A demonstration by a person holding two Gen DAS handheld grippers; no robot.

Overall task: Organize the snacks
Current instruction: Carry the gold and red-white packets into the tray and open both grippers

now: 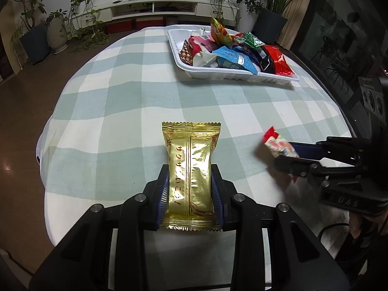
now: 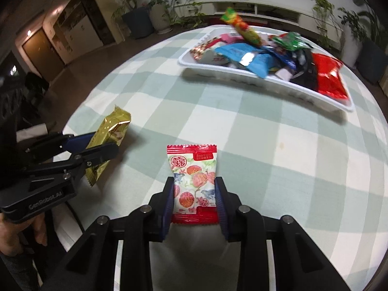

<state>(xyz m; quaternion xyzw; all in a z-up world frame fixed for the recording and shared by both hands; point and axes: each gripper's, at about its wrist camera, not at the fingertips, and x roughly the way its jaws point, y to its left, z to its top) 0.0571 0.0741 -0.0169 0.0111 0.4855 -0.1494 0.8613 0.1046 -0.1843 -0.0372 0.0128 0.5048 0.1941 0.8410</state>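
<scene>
Left tool (image 1: 190, 184) is clamped on the gold wafer packet (image 1: 190, 169) at lower centre of its view, and our right tool (image 2: 195, 194) is clamped on the red-and-white candy packet (image 2: 194, 184), both held above the checked counter (image 1: 121, 97). We judge the white tray (image 1: 242, 75), upper right and already heaped with snacks, to be the goal. We should carry each packet over the rim, lower onto a gap, then release one at a time.

Dim indoor light, dark vignetted corners, strong fisheye bending at edges; glare on gold wrapper (image 1: 190, 174); tray (image 2: 266, 86) motion-blurred in right view.
</scene>
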